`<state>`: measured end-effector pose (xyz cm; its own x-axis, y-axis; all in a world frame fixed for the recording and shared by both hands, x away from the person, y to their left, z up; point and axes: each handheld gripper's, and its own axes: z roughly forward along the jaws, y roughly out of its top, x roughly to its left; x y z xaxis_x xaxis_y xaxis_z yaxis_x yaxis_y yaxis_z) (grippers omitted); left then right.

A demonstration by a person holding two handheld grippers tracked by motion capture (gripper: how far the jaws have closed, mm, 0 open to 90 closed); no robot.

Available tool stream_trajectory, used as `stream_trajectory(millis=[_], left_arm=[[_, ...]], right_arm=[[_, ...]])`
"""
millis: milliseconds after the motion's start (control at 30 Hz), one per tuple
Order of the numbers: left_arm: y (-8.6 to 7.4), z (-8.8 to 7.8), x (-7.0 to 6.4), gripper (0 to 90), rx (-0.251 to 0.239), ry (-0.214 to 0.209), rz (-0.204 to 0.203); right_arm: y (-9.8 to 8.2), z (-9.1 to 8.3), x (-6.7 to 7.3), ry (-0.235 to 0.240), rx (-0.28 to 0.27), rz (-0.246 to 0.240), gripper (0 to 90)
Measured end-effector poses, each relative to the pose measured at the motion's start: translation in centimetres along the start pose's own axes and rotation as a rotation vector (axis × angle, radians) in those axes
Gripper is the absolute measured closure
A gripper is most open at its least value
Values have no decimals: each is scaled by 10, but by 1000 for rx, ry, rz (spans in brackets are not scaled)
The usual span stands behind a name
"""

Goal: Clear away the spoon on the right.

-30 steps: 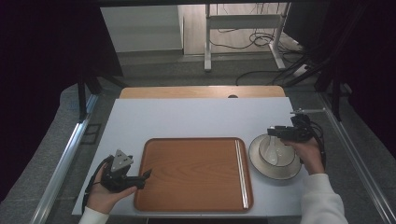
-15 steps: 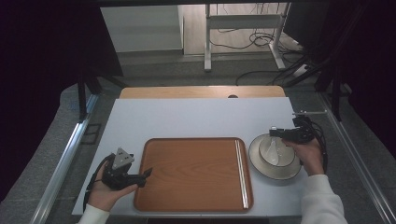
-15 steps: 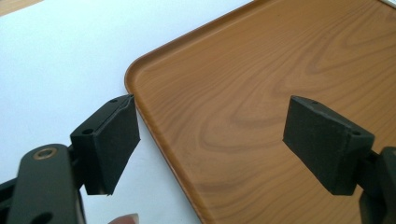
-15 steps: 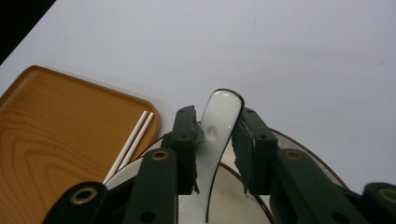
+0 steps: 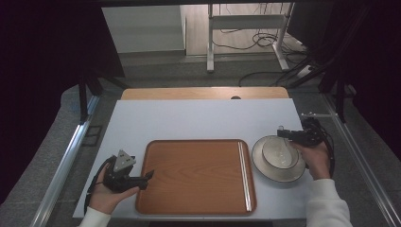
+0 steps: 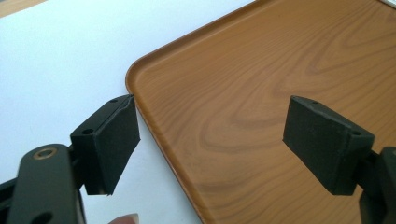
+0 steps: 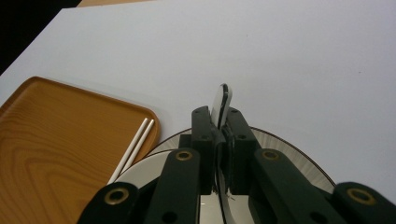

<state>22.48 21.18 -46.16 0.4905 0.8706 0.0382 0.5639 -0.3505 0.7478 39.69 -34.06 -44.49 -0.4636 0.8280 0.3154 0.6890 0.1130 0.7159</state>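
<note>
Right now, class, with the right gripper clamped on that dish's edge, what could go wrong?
1. The right gripper pinches only the thin rim of the bowl, so it may slip or tip when lifted.
2. The chopsticks lie loose on the tray; setting the bowl there could knock them.

On the desk point(image 5: 198, 118) before me, the tray point(image 5: 194, 175) lies at centre near the front edge, a pair of chopsticks point(image 5: 243, 175) lying along its right side. Just right of the tray sits a plate point(image 5: 265, 165) with a bowl point(image 5: 279, 153) on it. My left gripper point(image 5: 149, 176) reaches over the tray's left rim; my right gripper point(image 5: 282, 134) pinches the bowl's far rim.
</note>
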Motion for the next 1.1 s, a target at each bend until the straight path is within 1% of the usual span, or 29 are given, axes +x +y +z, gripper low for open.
stream_trajectory(millis=[100, 133, 167, 200, 233, 267, 300, 333, 367, 433, 467, 533, 600, 633, 667, 700, 733, 800, 833, 867, 900, 967, 1000, 1100], left_arm=[[1, -1, -1, 180, -1, 2, 5], [1, -1, -1, 180, -1, 2, 5], [1, -1, -1, 180, -2, 2, 6], [1, -1, -2, 180, -2, 4, 7], [2, -2, -3, 180, -6, 5, 9], [2, -2, -3, 180, -6, 5, 9], [2, -3, -3, 180, -8, 5, 12], [2, -3, -3, 180, -8, 5, 12], [3, -4, -3, 180, -10, 5, 13], [4, -5, -4, 180, -17, 0, 12], [4, -6, -4, 180, -20, -1, 11], [4, -6, -5, 180, -25, -3, 12], [5, -6, -5, 180, -24, -3, 15], [5, -5, -5, 180, -22, -3, 16], [5, -4, -5, 180, -22, -6, 16], [5, -4, -6, 180, -22, -7, 16], [5, -3, -6, 180, -21, -8, 17], [6, -2, -7, 180, -19, -9, 21], [8, -2, -7, 180, -23, -12, 23], [8, -2, -7, 180, -23, -12, 23], [8, -2, -8, 180, -24, -13, 26], [9, -2, -9, 180, -25, -16, 29], [9, -2, -10, 180, -25, -16, 30], [9, -1, -10, 180, -19, -17, 33]], right_arm=[[1, -7, 6, -10, -26, -20, 848], [1, -7, 6, -10, -26, -20, 848], [1, -12, 10, -12, -48, -30, 848], [1, -12, 10, -12, -48, -30, 848], [2, -16, 15, -12, -69, -38, 848], [2, -16, 15, -12, -69, -38, 848], [3, -21, 19, -11, -84, -50, 848], [3, -21, 19, -11, -84, -50, 848], [3, -23, 22, -11, -94, -54, 848], [5, -32, 30, -9, -129, -71, 848], [5, -32, 30, -9, -129, -71, 848], [5, -38, 36, -6, -146, -77, 849], [5, -49, 45, -5, -177, -96, 848], [6, -52, 48, -5, -185, -101, 848], [6, -52, 48, -5, -185, -101, 848], [6, -57, 54, -2, -200, -110, 848], [6, -57, 54, -2, -200, -110, 848], [6, -61, 61, 2, -208, -122, 848], [5, -63, 67, 6, -209, -141, 849], [5, -64, 69, 7, -207, -146, 849], [4, -64, 72, 13, -210, -150, 849], [3, -66, 76, 38, -205, -147, 849], [3, -67, 77, 49, -212, -150, 848], [5, -68, 82, 49, -215, -163, 849]])
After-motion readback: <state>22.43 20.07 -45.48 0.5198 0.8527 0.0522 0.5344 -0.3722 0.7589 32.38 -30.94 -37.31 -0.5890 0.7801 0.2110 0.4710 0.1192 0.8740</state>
